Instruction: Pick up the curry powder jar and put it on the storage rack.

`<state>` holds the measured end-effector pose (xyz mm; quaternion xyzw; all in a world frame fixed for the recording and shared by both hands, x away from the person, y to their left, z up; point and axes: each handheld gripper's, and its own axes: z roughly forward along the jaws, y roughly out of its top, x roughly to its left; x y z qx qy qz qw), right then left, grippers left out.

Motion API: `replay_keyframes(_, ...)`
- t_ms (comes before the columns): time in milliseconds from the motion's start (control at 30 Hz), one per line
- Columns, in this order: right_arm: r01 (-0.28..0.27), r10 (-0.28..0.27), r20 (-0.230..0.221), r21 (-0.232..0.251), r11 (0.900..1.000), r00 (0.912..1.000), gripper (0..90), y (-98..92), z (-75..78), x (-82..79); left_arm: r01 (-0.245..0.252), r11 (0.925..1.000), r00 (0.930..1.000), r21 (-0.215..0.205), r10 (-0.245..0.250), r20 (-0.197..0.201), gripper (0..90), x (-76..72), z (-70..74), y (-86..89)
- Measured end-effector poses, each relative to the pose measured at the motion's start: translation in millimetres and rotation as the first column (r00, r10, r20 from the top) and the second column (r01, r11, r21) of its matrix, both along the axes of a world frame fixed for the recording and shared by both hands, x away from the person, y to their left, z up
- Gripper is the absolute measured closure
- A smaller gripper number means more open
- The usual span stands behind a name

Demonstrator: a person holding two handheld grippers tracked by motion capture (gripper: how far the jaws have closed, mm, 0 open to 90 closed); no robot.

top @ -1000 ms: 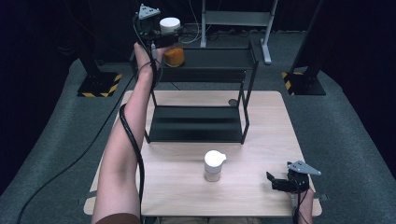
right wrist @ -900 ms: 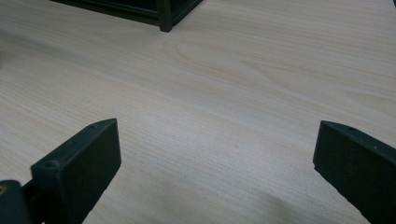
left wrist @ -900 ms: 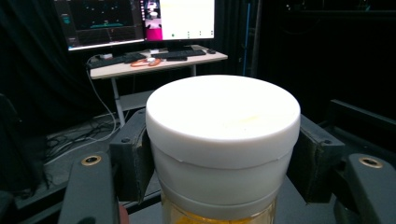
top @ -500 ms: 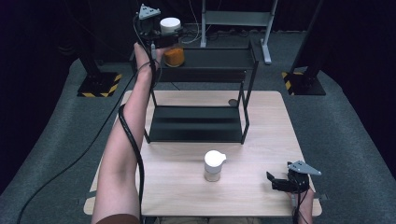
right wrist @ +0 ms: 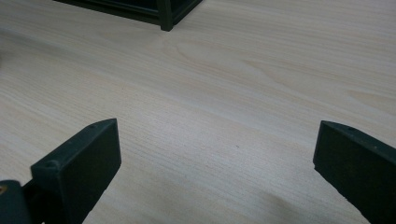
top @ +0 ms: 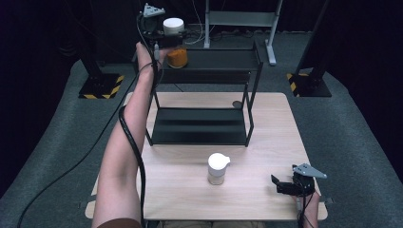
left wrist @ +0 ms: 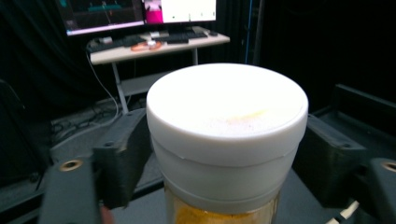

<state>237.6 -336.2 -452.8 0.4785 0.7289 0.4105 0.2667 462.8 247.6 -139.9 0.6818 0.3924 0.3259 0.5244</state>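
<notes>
Jar (top: 176, 56) with orange contents and a white lid (left wrist: 227, 105) stands on the top shelf of the black rack (top: 209, 59) at the far side of the counter (top: 266, 128). My left gripper (top: 164, 38) sits around it; its jaws have just been opening, and in the left gripper view the lid sits between them with a slim gap on each side. My right gripper (top: 285, 186) rests low near the counter's near right corner, jaws spread wide over bare wood. A small white jug (top: 217, 168) stands mid-counter, well apart from both.
</notes>
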Motion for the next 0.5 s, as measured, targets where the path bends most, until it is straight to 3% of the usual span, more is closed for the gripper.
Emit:
replay_keyframes(67,0.000,0.000,0.000,0.001,1.000,1.0000,0.0,-0.3,-0.1,0.0,0.019,0.9998,0.9996,0.004,-0.019,-0.021,16.3,-0.7,6.1,4.1)
replay_keyframes(267,0.001,-0.001,0.000,0.001,1.000,1.0000,0.0,-0.2,-0.1,-0.1,0.056,0.9939,0.9939,0.095,-0.046,-0.101,5.1,-11.5,27.6,8.0)
replay_keyframes(367,0.001,-0.001,0.000,0.001,1.000,1.0000,0.0,0.1,0.0,0.0,0.076,0.9890,0.9901,0.127,-0.060,-0.127,2.6,-19.0,29.1,11.7)
replay_keyframes(500,0.001,-0.001,-0.001,0.000,1.000,1.0000,0.0,0.0,0.1,0.3,0.110,0.9753,0.9820,0.192,-0.077,-0.172,0.2,-29.8,23.4,16.0)
